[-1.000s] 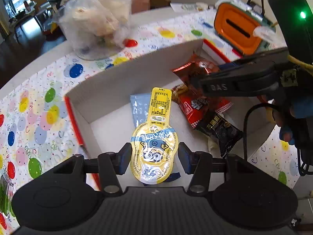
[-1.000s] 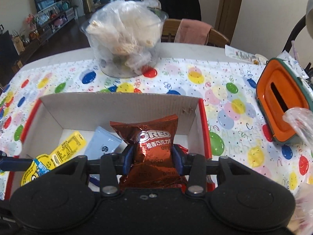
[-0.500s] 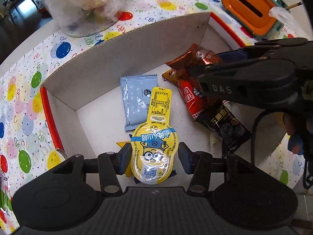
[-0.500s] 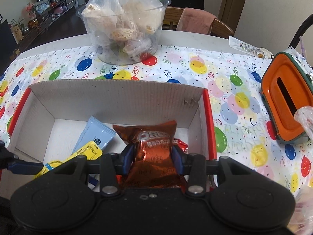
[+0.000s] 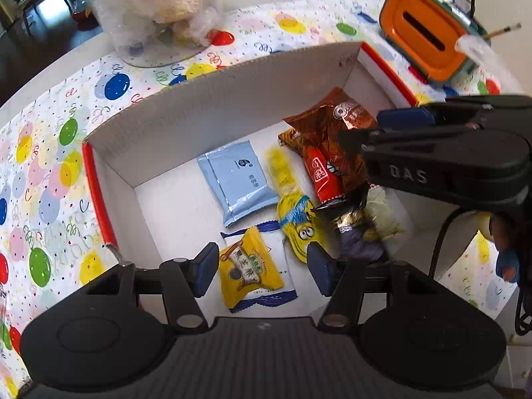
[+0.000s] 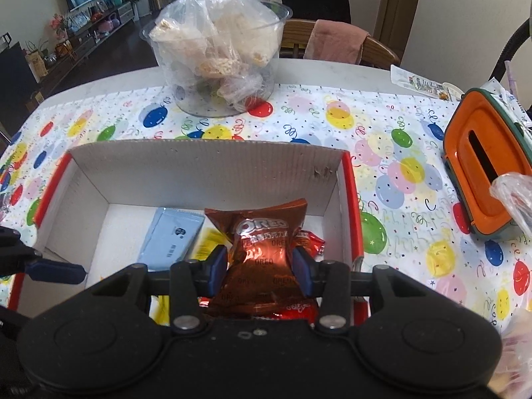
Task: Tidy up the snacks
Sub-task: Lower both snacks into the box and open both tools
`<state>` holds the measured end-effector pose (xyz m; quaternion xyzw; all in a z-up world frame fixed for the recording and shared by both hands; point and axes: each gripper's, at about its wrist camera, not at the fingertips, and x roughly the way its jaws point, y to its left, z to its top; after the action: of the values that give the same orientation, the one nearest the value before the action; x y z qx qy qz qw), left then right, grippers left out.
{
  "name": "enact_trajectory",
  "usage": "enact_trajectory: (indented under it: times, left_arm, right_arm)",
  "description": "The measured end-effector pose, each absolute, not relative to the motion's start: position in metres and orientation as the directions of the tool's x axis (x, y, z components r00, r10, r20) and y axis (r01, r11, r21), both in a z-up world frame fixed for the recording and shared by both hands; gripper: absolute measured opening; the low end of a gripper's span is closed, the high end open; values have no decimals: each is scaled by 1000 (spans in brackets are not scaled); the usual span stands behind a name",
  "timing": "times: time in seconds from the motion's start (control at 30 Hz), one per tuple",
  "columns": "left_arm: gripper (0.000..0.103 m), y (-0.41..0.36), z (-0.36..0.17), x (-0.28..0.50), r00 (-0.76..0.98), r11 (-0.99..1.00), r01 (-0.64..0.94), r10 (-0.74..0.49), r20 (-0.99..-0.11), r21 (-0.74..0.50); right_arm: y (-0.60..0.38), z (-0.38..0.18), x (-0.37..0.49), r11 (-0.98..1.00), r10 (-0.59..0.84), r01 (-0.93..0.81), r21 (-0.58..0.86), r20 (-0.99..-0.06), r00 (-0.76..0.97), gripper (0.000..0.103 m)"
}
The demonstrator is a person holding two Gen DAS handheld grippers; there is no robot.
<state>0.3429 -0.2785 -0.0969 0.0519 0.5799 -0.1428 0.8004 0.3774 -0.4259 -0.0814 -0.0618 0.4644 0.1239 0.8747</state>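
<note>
Left fingers: spread wide at the left gripper (image 5: pixel 262 271), nothing pinched; the jaws have just been opening, and the yellow Minion-print jelly pouch (image 5: pixel 297 222) lies blurred on the box floor beyond the right-hand pad.
Under the left fingers: a yellow-and-white wrapped pastry packet (image 5: pixel 254 271) lies flat on the floor of the box, seen between the two blue pads but not pressed by them.
Box: the white corrugated cardboard box with red outer edges (image 5: pixel 206 99) sits open on the desk, which wears a balloon-print cloth (image 6: pixel 382 139).
Left of box floor: a pale blue flat sachet (image 5: pixel 237 179) lies face up, just beside the jelly pouch.
Middle of box floor: a red snack packet (image 5: pixel 324 179) and a black foil packet (image 5: pixel 349 214) lie touching, partly under the copper pack.
Right fingers: the right gripper (image 6: pixel 261 267) pinches a copper-brown foil Oreo pack (image 6: pixel 262 242) at both sides, holding it upright over the right half of the box.
Behind the box: a clear plastic tub stuffed with bagged rice cakes (image 6: pixel 219 60) stands on the cloth.
Far right: an orange-lidded tissue container (image 6: pixel 485 173) rests on the desk, well apart from the box.
</note>
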Motion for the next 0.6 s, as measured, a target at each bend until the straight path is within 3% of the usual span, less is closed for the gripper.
enact_trajectory:
  times: [0.43, 0.6]
  left_arm:
    - [58, -253, -60, 314, 423, 963, 237, -222, -878, -129]
    - [58, -242, -45, 299, 480, 969, 216, -214, -851, -122]
  right_arm:
    - [-429, -52, 337, 946, 259, -313, 86, -779, 571, 46]
    - [-423, -40, 320, 930, 308, -353, 103, -744, 593, 59]
